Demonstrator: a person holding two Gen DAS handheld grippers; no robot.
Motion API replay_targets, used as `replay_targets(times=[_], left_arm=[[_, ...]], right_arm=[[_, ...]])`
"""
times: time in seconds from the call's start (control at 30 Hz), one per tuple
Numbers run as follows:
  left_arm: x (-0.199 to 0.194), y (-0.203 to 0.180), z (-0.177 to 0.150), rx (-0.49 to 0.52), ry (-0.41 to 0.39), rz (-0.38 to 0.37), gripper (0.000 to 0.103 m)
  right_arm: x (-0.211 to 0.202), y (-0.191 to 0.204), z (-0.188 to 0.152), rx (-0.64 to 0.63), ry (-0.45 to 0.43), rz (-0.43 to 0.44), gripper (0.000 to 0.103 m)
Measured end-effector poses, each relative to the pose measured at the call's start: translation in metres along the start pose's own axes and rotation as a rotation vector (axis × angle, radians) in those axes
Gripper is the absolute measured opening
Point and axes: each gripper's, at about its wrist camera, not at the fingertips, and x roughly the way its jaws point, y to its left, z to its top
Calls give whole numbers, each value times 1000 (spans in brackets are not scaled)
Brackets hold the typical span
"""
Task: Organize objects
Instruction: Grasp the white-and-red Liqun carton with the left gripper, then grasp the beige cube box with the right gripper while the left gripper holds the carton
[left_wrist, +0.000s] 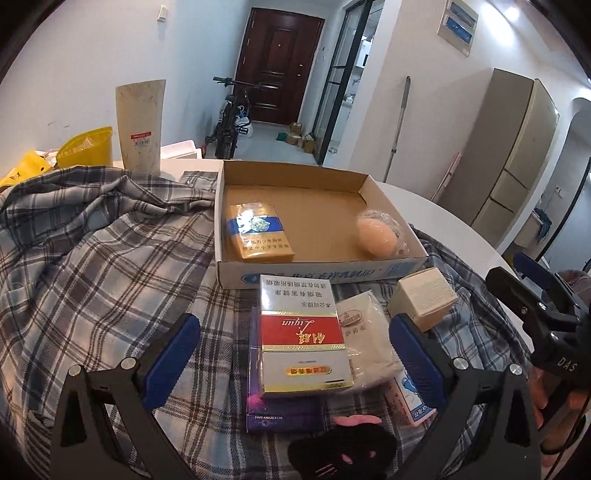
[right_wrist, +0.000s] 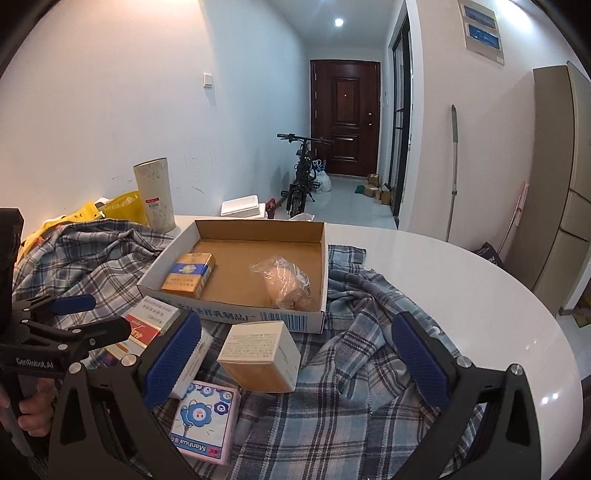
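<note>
Nearest my left wrist camera I see a black plush thing with pink paw marks (left_wrist: 341, 448), lying at the near edge of the plaid shirt (left_wrist: 103, 266) spread over the white round table (right_wrist: 461, 273). On that shirt, toward the far side, I have the open cardboard tray (left_wrist: 384, 206), its long axis running left to right across my view; inside it a gold-and-blue cigarette pack (left_wrist: 260, 232) lies flat at the left with its long axis pointing away from me, and a wrapped beige ball (left_wrist: 380, 236) sits at the right, well apart from the pack. Just on the near side of the tray's front wall, a red-and-white cigarette carton (left_wrist: 303, 339) lies lengthwise toward the tray, stacked on a dark blue box (left_wrist: 284, 417); its printing reads upside down to me. A clear bag of white cloth (left_wrist: 369, 343) touches its right side, and a small cream cube box (right_wrist: 262, 354) stands tilted further right, near the tray's front corner. A pink tissue pack (right_wrist: 205, 421) lies flat at the near side of that cube. My left gripper (left_wrist: 295, 365) is spread wide, straddling the carton without touching it. My right gripper (right_wrist: 295, 362) is likewise spread, holding nothing, with the cube box between its pads.
</note>
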Motion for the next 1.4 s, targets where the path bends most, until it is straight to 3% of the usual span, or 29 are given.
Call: replay_targets(times=[0.37, 0.63, 0.7, 0.77, 0.87, 1.23, 1.4], left_arm=[[14, -17, -8, 86, 53, 11, 97], [32, -12, -12, 72, 146, 16, 74], [34, -12, -12, 74, 150, 29, 64], [32, -11, -12, 69, 144, 24, 61], [22, -11, -11, 63, 93, 14, 60], [-35, -18, -3, 79, -206, 29, 60], [-47, -22, -2, 89, -262, 62, 60]], right_arm=[[3, -1, -1, 2, 16, -13, 103], [8, -1, -2, 12, 44, 3, 103], [8, 0, -3, 9, 43, 6, 103], [8, 1, -3, 3, 42, 4, 103], [8, 2, -3, -4, 40, -1, 103], [13, 6, -5, -18, 51, -8, 103], [19, 17, -11, -55, 76, 5, 103]])
